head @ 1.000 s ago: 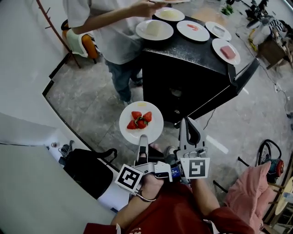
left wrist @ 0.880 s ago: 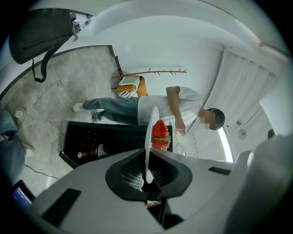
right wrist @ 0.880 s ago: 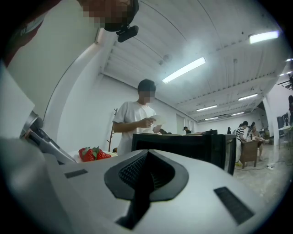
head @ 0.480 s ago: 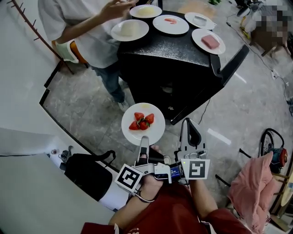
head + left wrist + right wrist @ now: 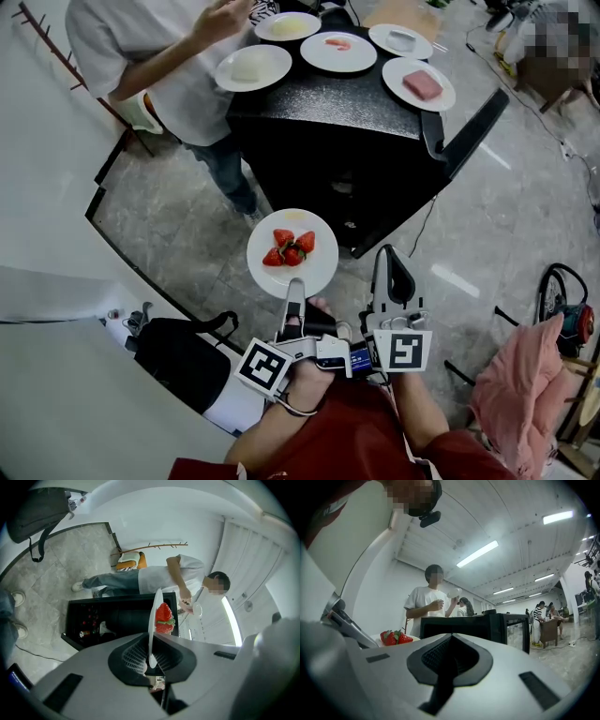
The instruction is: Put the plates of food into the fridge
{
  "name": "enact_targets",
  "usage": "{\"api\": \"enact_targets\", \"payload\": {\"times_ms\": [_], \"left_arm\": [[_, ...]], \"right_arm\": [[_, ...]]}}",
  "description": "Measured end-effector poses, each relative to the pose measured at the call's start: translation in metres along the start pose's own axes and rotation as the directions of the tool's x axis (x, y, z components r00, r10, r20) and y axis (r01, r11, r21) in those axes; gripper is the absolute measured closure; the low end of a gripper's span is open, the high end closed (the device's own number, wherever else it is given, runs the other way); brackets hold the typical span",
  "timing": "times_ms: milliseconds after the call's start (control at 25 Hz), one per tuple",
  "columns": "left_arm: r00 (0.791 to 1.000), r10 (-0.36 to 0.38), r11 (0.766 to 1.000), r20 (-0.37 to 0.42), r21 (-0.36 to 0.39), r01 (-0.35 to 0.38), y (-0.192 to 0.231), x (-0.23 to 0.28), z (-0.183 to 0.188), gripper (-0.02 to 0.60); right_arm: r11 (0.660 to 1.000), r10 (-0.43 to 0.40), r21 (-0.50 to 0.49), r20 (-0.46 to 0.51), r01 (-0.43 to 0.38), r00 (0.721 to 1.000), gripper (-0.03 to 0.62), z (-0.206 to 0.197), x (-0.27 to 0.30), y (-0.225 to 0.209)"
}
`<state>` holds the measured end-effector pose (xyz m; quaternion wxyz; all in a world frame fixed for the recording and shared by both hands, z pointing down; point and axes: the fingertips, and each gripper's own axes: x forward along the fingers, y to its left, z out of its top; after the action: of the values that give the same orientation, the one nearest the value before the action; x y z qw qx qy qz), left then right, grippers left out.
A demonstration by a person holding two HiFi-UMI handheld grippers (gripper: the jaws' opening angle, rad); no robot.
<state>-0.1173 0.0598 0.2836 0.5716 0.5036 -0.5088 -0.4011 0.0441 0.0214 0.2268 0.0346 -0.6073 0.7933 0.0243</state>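
Observation:
A white plate (image 5: 292,251) with strawberries (image 5: 290,246) hangs over the floor in front of a low black fridge (image 5: 337,122). My left gripper (image 5: 295,286) is shut on the plate's near rim. In the left gripper view the plate (image 5: 153,620) stands edge-on between the jaws, the strawberries (image 5: 164,618) on its right face. My right gripper (image 5: 392,272) is beside it, shut and empty; its jaws meet in the right gripper view (image 5: 449,660). The fridge door (image 5: 466,131) stands open to the right. Several more plates of food (image 5: 418,84) sit on the fridge top.
A person (image 5: 169,56) stands at the fridge's left corner, a hand raised over the plates. A black backpack (image 5: 178,352) lies by the curved white wall (image 5: 56,375) at lower left. A pink cloth (image 5: 525,394) and a red tool (image 5: 572,323) are at lower right.
The fridge and the standing person have slid left in the head view. Both grippers and the strawberry plate keep the same hold and spacing.

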Motion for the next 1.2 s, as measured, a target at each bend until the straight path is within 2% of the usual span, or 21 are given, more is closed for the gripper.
{"api": "enact_targets", "payload": {"times_ms": [520, 680, 920, 1200], "left_arm": [[0.998, 0.036, 0.999, -0.045, -0.017, -0.037, 0.033, -0.001, -0.003, 0.560], [0.998, 0.038, 0.999, -0.046, 0.000, -0.038, 0.048, 0.007, 0.005, 0.558], [0.999, 0.022, 1.000, -0.040, -0.010, -0.022, 0.066, 0.017, 0.004, 0.558], [0.999, 0.026, 0.999, -0.039, -0.022, -0.027, 0.102, 0.033, 0.006, 0.560]], "right_arm": [[0.999, -0.029, -0.030, -0.002, 0.029, 1.000, 0.583, -0.017, -0.008, 0.001], [0.999, -0.022, -0.024, 0.008, 0.022, 1.000, 0.583, -0.027, -0.008, 0.010], [0.999, -0.011, -0.039, -0.002, 0.011, 1.000, 0.583, -0.052, -0.004, 0.015], [1.000, -0.004, 0.000, -0.014, 0.004, 1.000, 0.583, -0.083, 0.006, 0.021]]}}
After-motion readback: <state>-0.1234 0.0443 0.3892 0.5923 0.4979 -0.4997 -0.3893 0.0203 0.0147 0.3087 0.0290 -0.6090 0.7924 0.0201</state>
